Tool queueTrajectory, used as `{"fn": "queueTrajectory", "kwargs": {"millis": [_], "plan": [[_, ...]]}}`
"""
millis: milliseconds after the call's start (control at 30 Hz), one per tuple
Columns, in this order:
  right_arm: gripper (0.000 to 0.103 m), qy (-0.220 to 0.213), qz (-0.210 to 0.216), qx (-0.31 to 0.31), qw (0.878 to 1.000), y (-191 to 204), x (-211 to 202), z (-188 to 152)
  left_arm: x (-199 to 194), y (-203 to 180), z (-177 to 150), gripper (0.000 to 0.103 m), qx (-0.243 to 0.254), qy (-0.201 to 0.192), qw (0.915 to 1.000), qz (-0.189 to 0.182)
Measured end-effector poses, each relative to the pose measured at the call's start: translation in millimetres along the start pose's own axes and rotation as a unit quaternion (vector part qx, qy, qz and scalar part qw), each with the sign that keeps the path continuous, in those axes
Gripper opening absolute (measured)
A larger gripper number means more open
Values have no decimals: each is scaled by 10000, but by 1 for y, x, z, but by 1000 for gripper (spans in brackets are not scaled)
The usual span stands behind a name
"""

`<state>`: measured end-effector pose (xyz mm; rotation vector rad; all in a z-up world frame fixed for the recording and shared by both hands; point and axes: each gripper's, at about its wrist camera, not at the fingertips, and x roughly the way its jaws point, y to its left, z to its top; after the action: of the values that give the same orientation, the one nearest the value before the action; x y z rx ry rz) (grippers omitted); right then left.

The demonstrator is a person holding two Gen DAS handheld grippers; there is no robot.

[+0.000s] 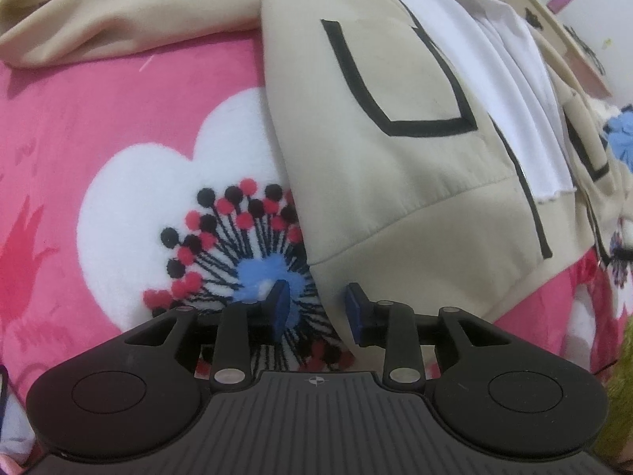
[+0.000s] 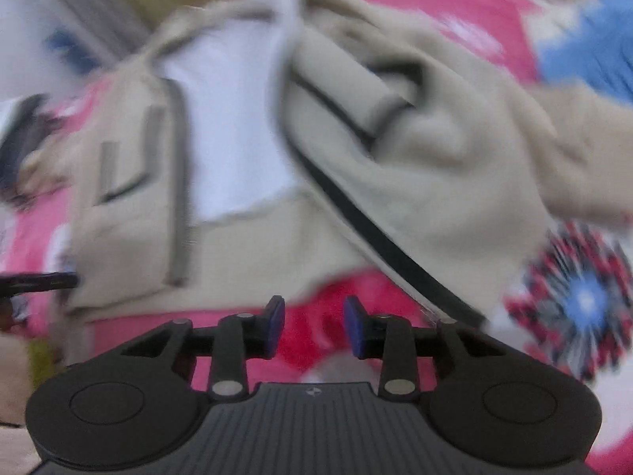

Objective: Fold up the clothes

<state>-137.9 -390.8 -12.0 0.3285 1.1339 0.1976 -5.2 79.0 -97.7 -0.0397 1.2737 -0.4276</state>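
Observation:
A beige jacket (image 1: pixel 395 150) with black trim and a white lining lies front-up on a pink blanket (image 1: pixel 118 111). In the left wrist view my left gripper (image 1: pixel 316 304) is open, its blue pads on either side of the hem's left corner, holding nothing. One sleeve (image 1: pixel 118 19) stretches to the upper left. The right wrist view is blurred. There the jacket (image 2: pixel 435 158) lies open with its right front panel rumpled and a white lining (image 2: pixel 233 126) showing. My right gripper (image 2: pixel 314 316) is open and empty just in front of the hem, over the pink blanket (image 2: pixel 316 336).
The blanket carries a white heart with a red, black and blue flower print (image 1: pixel 237 261). A second such flower (image 2: pixel 573 304) shows at the right of the right wrist view. A beige furniture piece (image 1: pixel 561 31) stands beyond the bed. A yellow-green object (image 1: pixel 621 396) sits at the right edge.

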Motion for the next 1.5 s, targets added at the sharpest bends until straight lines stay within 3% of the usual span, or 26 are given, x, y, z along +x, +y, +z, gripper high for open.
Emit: {"fn": "queueTrajectory", "kwargs": {"millis": [133,300,367,400,533,833,933,1033,1133,1333,1500], "plan": [[36,32,813,-331,9961,38,43,34,-2,-4,-3,32,109,-7,9999,52],[36,677,1104,85,9915,38,120,40,-4,-2,-6,32,165,25,9999,33],[29,584,1223,55,9908,39,128,37,-4,-2,-6,32,228,44,9997,29],[14,592,1274,53,9901,39,126,35,-4,-2,-6,32,273,42,9996,22],[8,523,1180,-143,9915,48,115,29,-3,-3,-6,32,366,31,9993,-5],[7,562,782,-457,9943,55,112,17,-3,-6,-9,33,543,88,9985,27],[7,584,770,-215,9951,52,120,17,-2,-9,-10,33,602,108,9981,87],[21,620,901,42,9940,45,110,22,-10,-10,-8,33,580,137,9980,197],[31,461,700,90,9964,38,84,32,-32,-8,-1,34,558,7,9975,434],[31,-43,1122,465,9926,35,55,96,-72,9,40,34,11,-354,9992,173],[31,-239,1373,225,9900,65,85,195,-51,-15,97,34,292,-794,9957,388]]}}
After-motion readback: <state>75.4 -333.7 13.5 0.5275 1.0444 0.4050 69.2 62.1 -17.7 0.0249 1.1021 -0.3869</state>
